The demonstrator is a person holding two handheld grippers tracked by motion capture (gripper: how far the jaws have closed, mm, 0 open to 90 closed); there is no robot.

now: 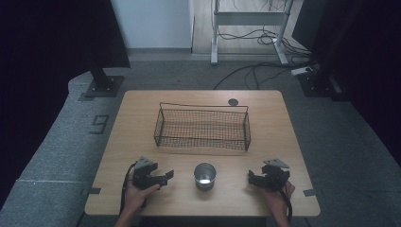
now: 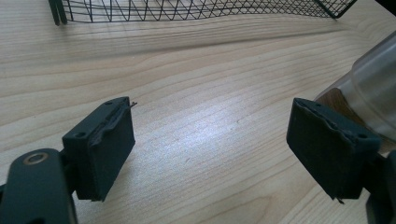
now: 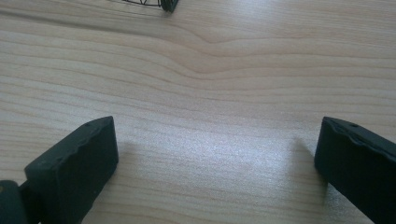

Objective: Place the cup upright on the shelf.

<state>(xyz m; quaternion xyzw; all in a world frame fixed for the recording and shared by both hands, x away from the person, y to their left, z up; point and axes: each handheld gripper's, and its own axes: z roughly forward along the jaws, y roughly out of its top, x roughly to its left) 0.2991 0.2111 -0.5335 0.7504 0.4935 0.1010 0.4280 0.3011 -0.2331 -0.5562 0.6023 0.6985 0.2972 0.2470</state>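
Note:
A shiny metal cup [image 1: 204,176] stands upright near the table's front edge, midway between the two grippers. In the left gripper view the cup [image 2: 376,91] shows at the right edge, just beyond the right jaw. My left gripper [image 1: 165,176] rests on the table left of the cup, held by a hand, open with bare wood between its jaws [image 2: 210,144]. My right gripper [image 1: 252,178] rests to the right of the cup, also open and empty [image 3: 217,158]. A black wire basket [image 1: 202,126] sits empty at the table's middle, behind the cup.
The wooden table [image 1: 142,109] has a small dark round disc [image 1: 232,101] near its back edge. Basket wires show at the top of both gripper views [image 2: 196,9] [image 3: 154,3]. Grey carpet, dark stand bases and cables surround the table.

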